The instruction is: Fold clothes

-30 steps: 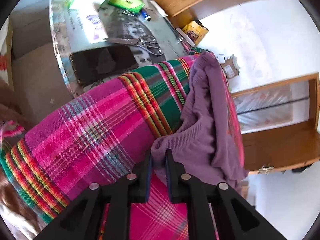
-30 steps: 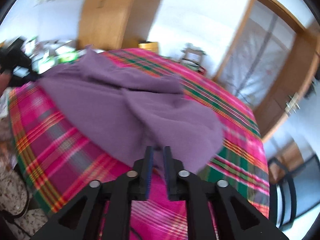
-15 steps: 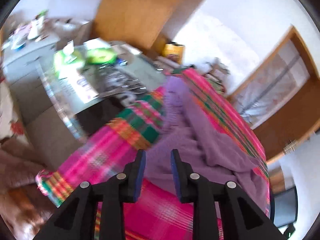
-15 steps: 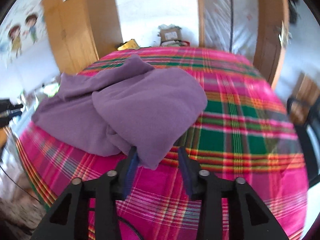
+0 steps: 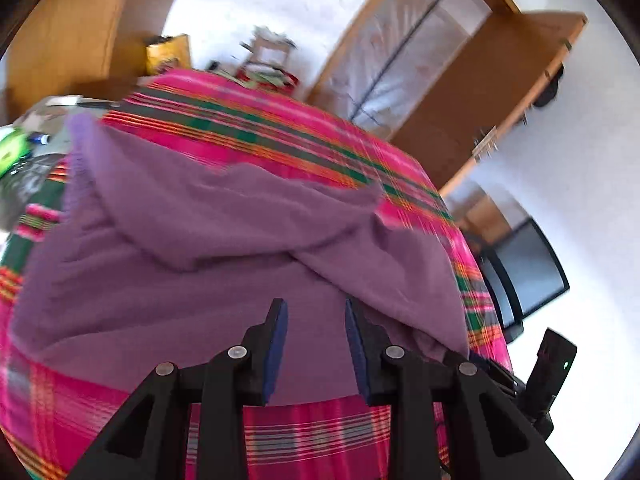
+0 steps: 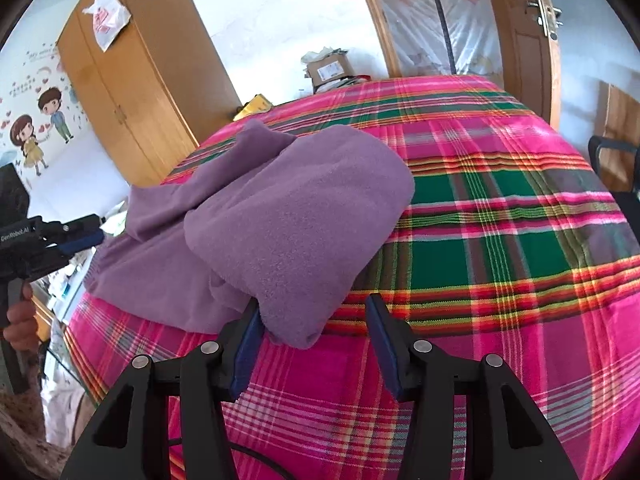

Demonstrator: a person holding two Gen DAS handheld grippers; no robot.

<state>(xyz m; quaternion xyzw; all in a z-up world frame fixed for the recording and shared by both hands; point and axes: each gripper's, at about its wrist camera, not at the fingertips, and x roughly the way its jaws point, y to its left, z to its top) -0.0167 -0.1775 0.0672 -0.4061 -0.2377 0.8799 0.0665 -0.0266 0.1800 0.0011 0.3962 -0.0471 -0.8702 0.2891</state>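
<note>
A purple garment (image 5: 220,240) lies on the bed's pink and green plaid cover (image 5: 280,136), with one half laid over the other. My left gripper (image 5: 315,306) hovers open just above its near part, nothing between the pads. In the right wrist view the garment (image 6: 300,208) shows as a folded stack whose near corner droops between the jaws of my right gripper (image 6: 313,304). That gripper is wide open; the corner lies beside the left finger (image 6: 250,332), and no pad presses on it. The left gripper (image 6: 76,236) also shows at that view's left edge, held by a hand (image 6: 20,320).
A wooden wardrobe (image 6: 140,80) and a door (image 6: 520,40) stand beyond the bed, with a cardboard box (image 6: 330,68) on the floor between them. A black chair (image 5: 528,272) stands by the bed's right side. A cluttered side table (image 5: 24,160) sits at the left.
Both grippers were shut on the garment's edge and have let go and opened. The left one swung from the table side over the garment. The folded half now rests on the bed.
</note>
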